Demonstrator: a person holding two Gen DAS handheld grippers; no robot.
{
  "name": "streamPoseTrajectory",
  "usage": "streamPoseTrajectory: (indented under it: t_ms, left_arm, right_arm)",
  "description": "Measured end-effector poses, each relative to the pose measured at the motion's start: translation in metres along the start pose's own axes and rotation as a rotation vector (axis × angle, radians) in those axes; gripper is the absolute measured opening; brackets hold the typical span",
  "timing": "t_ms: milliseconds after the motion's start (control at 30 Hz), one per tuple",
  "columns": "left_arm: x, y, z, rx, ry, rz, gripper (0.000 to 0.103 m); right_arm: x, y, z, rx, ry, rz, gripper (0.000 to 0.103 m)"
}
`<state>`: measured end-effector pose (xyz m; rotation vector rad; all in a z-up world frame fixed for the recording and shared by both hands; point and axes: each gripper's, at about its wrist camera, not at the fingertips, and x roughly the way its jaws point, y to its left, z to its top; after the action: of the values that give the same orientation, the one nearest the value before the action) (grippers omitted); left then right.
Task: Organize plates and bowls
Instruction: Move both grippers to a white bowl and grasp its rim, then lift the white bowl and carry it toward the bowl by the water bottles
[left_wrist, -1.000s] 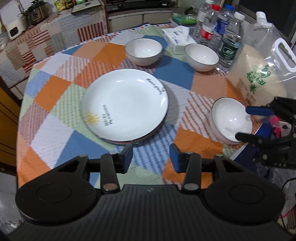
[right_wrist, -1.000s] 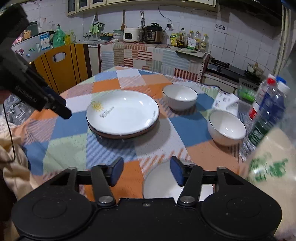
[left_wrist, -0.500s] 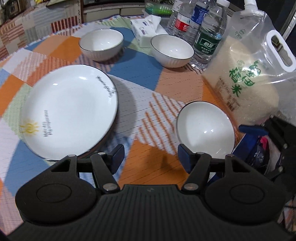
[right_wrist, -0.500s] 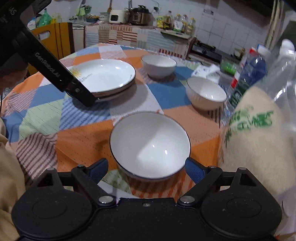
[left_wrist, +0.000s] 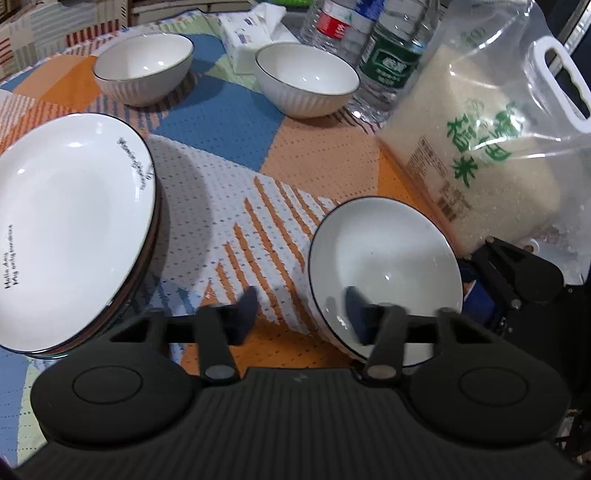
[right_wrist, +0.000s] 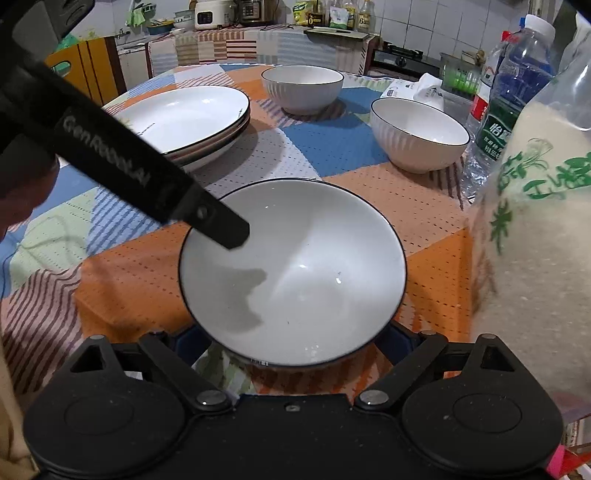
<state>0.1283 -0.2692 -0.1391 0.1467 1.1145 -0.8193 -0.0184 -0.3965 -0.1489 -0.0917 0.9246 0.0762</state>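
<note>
A white bowl with a dark rim (left_wrist: 384, 266) (right_wrist: 295, 273) stands at the near table edge. My left gripper (left_wrist: 301, 317) is open; its right finger is inside the bowl and its left finger outside, straddling the near rim. My right gripper (right_wrist: 291, 345) is open wide around the bowl's base, its fingertips hidden under the bowl. The left gripper's finger (right_wrist: 218, 225) shows over the bowl's left rim in the right wrist view. A stack of white plates (left_wrist: 70, 225) (right_wrist: 184, 118) lies to the left. Two more bowls (left_wrist: 144, 70) (left_wrist: 306, 81) stand at the back.
A bag of rice (left_wrist: 491, 147) (right_wrist: 539, 236) stands right beside the near bowl. Water bottles (left_wrist: 391, 55) and a tissue pack (left_wrist: 251, 40) stand behind the far bowls. The table has a checked cloth (left_wrist: 236, 122). A kitchen counter (right_wrist: 221, 44) lies beyond.
My left gripper moved right to the near bowl and now straddles its rim. My right gripper moved forward and opened wider, so the bowl sits between its fingers.
</note>
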Motion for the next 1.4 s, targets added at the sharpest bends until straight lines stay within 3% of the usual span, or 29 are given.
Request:
streamPoseTrajectory:
  t_ms: [67, 100, 267, 667, 1067, 1400]
  left_arm:
    - [0.001, 0.002, 0.001, -0.019, 0.015, -0.025, 0.017]
    - [0.001, 0.003, 0.002, -0.033, 0.02, -0.038, 0.013]
    - [-0.005, 0.009, 0.003, -0.074, 0.014, -0.029, 0.012]
    - [-0.033, 0.015, 0.027, -0.032, -0.033, 0.058, 0.013]
    - [0.0, 0.029, 0.063, -0.033, 0.02, 0.097, 0.013]
    - [0.016, 0.023, 0.071, 0.068, 0.02, 0.188, 0.013]
  right_arm:
    - [0.0, 0.0, -0.001, 0.004, -0.012, 0.004, 0.096]
    - [0.0, 0.001, -0.001, 0.003, -0.021, 0.004, 0.096]
    - [-0.005, 0.006, 0.002, -0.017, -0.059, -0.002, 0.095]
    - [-0.005, 0.012, 0.038, -0.077, -0.123, 0.013, 0.095]
    - [0.029, 0.004, 0.054, -0.059, -0.137, -0.029, 0.095]
    - [0.051, -0.004, 0.059, 0.039, -0.148, -0.009, 0.095]
